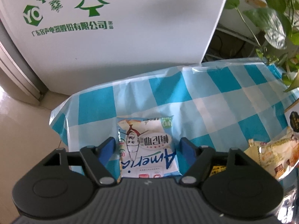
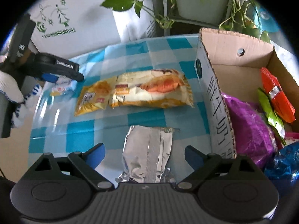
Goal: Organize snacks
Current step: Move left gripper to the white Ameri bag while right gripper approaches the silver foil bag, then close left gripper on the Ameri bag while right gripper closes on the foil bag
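Note:
A white and blue snack packet [image 1: 147, 149] lies flat on the blue checked tablecloth [image 1: 214, 97]. My left gripper [image 1: 147, 146] straddles it, the blue pads [image 1: 108, 149] close beside its two edges with a thin gap on each side. The right wrist view shows the same gripper [image 2: 58, 78] at the far left over that packet [image 2: 63, 89]. My right gripper [image 2: 144, 155] is open wide around a silver foil packet [image 2: 149, 153], without touching it. A cardboard box [image 2: 214, 93] on the right holds several snack bags.
A large yellow and orange bag [image 2: 153, 91] and a smaller yellow packet [image 2: 93, 97] lie mid-table. A white carton with green tree print [image 1: 93, 28] stands behind the table. Trailing plants [image 1: 271, 18] hang at the back right. A gloved hand [image 2: 11, 89] holds the left gripper.

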`<move>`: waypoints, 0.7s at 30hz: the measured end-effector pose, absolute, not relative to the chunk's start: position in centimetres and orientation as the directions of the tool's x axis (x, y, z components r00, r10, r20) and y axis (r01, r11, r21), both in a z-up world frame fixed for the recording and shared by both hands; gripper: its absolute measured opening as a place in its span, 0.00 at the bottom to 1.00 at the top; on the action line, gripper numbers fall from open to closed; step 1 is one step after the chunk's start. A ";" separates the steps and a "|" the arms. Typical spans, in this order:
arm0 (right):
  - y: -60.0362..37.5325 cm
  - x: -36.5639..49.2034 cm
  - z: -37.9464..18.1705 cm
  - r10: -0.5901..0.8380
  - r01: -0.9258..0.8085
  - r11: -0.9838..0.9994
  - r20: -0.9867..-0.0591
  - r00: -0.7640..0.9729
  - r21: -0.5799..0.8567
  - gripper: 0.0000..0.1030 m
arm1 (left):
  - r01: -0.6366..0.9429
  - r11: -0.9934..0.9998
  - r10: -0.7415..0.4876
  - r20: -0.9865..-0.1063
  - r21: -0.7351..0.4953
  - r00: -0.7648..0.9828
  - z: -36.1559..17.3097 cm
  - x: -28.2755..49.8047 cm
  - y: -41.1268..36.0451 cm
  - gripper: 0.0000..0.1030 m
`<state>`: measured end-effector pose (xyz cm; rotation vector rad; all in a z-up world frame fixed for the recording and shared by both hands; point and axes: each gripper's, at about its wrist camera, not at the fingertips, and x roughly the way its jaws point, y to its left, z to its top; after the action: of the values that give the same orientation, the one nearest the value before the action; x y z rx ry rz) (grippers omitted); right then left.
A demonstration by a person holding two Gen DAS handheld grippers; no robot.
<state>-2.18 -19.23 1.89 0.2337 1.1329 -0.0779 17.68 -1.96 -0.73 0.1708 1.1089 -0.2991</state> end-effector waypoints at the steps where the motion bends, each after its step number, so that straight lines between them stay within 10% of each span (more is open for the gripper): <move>1: -19.0 -2.1 1.6 0.050 0.177 0.975 -0.908 0.417 0.135 0.93 | 0.320 0.947 -0.151 -0.899 -0.013 0.412 -0.7 17.7 -2.0 0.74; 12: -17.4 -1.4 0.5 -0.006 0.147 0.987 -0.910 0.415 0.061 0.64 | 0.336 0.941 -0.190 -0.887 -0.042 0.422 -0.2 17.3 -1.8 0.48; 21: -18.3 -1.0 2.1 0.073 0.138 0.978 -0.879 0.472 0.156 0.64 | 0.308 0.948 -0.214 -0.869 -0.076 0.447 1.2 16.9 -1.2 0.47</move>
<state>-1.04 -18.34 2.09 0.2168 1.0809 -0.0399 16.86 -1.24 1.24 0.0977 1.0599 -0.3238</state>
